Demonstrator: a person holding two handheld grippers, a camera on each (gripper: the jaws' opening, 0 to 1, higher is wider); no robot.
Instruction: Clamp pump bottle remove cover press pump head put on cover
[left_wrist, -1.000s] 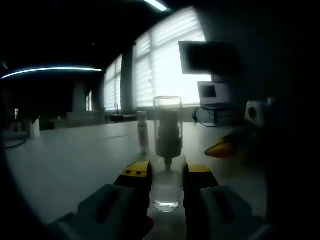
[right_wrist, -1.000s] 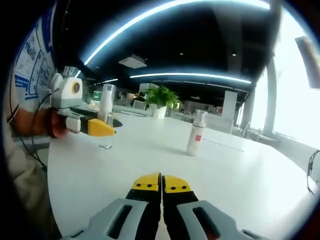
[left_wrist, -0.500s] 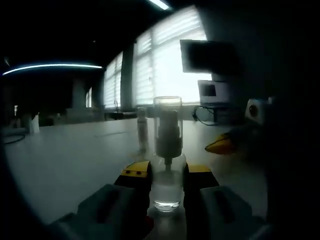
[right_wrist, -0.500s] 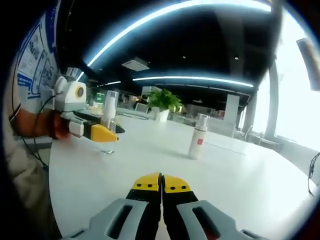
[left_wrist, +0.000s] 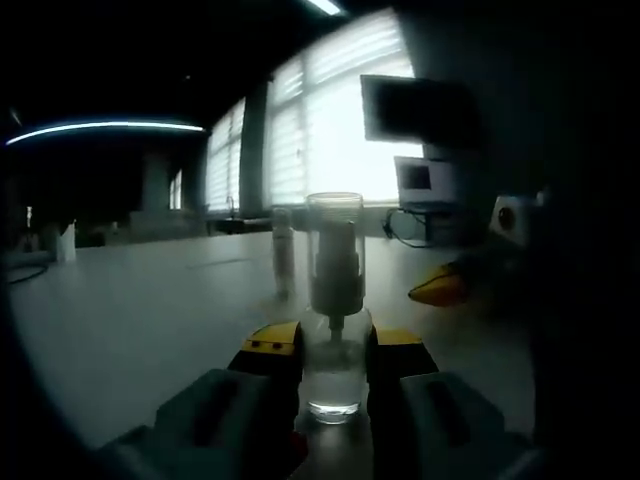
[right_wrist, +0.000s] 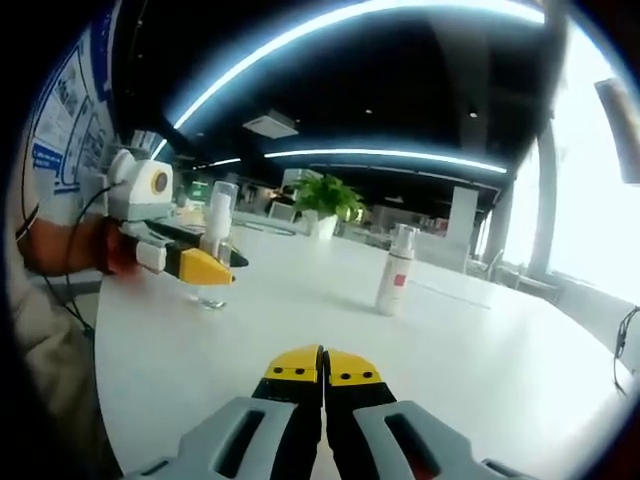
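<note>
The left gripper (left_wrist: 333, 352) grasps the clear pump bottle (left_wrist: 334, 300) upright on the white table (right_wrist: 480, 350), its transparent cover (left_wrist: 334, 215) on. The right gripper (right_wrist: 323, 366) hangs clenched and empty. A second white bottle (right_wrist: 393, 270) stands well apart, a potted plant (right_wrist: 322, 198) behind.

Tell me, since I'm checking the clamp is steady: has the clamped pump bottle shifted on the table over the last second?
No clear move. The pump bottle sits between the left gripper jaws, just right of the far bottle as before.

Open white bench (right_wrist: 520, 350) ahead of the right gripper (right_wrist: 323, 365); a foam bottle (right_wrist: 394, 270) stands upright beyond, with bare surface either side.
</note>
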